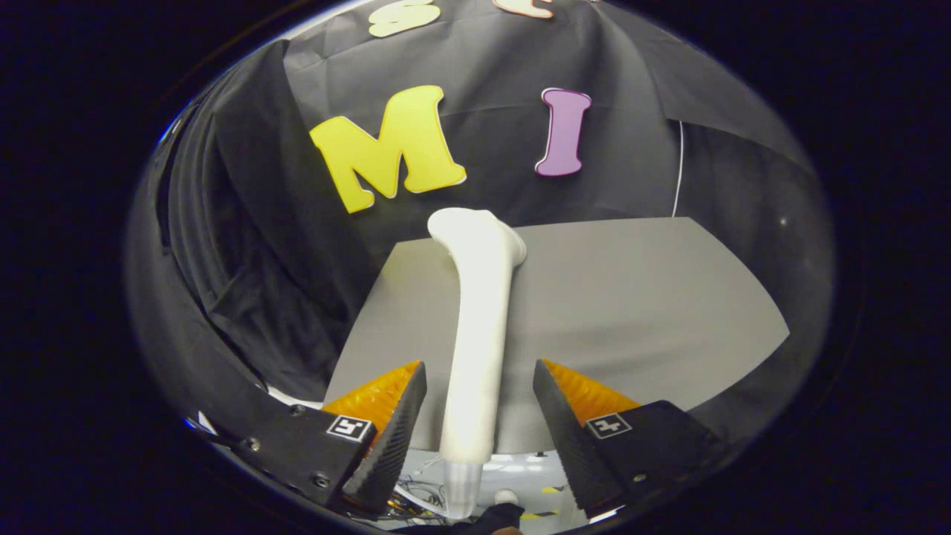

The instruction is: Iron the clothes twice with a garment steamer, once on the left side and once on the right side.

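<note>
The gripper (479, 416) stands wide open, its two fingers spread apart with a clear gap on each side of the garment steamer (479, 327); neither finger touches it, so the gripper has hold of nothing. The steamer is a white, wand-shaped handheld unit that runs up between the fingers from about 6 o'clock toward 12 o'clock, leaning slightly. Its handle passes through the gap between the fingertips, a little nearer the left finger (386, 438) than the right finger (576, 438). Its wider steam head (475, 234) sits beyond the fingers at the 12 o'clock end, turned a little toward 1 o'clock. At the 6 o'clock end the handle narrows into a paler, translucent collar (462, 487), below the level of the fingertips. Behind the steamer lies a flat grey surface (631, 297), which may be the garment or a board; from this view I cannot tell which. It spreads from behind the fingers out toward 3 o'clock, and the steam head overlaps its far edge. The black cloth wall (483, 67) of the booth rises beyond that edge and folds down at 9 o'clock in loose drapes. A thin white cord (677, 167) hangs down the cloth at about 2 o'clock, ending at the far edge of the grey surface. Under the fingers, near 6 o'clock, a tangle of thin wires (416, 496) shows against a pale floor (520, 468).
</note>
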`<state>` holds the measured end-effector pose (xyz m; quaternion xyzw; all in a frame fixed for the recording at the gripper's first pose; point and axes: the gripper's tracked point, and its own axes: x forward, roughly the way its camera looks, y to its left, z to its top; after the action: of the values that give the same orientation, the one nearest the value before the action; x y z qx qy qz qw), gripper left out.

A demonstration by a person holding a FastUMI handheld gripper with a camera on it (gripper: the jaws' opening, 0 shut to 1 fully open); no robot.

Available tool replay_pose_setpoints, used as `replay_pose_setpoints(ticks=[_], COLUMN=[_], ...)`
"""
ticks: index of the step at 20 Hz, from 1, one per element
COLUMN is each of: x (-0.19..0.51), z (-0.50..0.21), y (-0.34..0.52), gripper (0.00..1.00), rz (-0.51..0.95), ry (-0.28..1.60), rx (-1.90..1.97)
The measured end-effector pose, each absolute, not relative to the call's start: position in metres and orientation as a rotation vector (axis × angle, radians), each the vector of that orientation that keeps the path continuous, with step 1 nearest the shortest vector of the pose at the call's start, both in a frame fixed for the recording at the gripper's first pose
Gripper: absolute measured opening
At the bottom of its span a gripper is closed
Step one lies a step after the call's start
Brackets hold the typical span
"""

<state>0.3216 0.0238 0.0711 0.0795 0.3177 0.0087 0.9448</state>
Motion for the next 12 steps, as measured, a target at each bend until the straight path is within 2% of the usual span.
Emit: replay_pose_setpoints(ticks=[3, 7, 11, 12], x=[0.332, 0.327, 0.33, 0.33], z=[0.063, 0.061, 0.062, 0.063], y=[0.02, 0.025, 0.027, 0.027], gripper=[0.81, 0.64, 0.4, 0.4], rz=[-0.018, -0.028, -0.036, -0.037], ry=[0.672, 0.7, 0.693, 0.69], rx=[0.161, 0.165, 0.161, 0.165])
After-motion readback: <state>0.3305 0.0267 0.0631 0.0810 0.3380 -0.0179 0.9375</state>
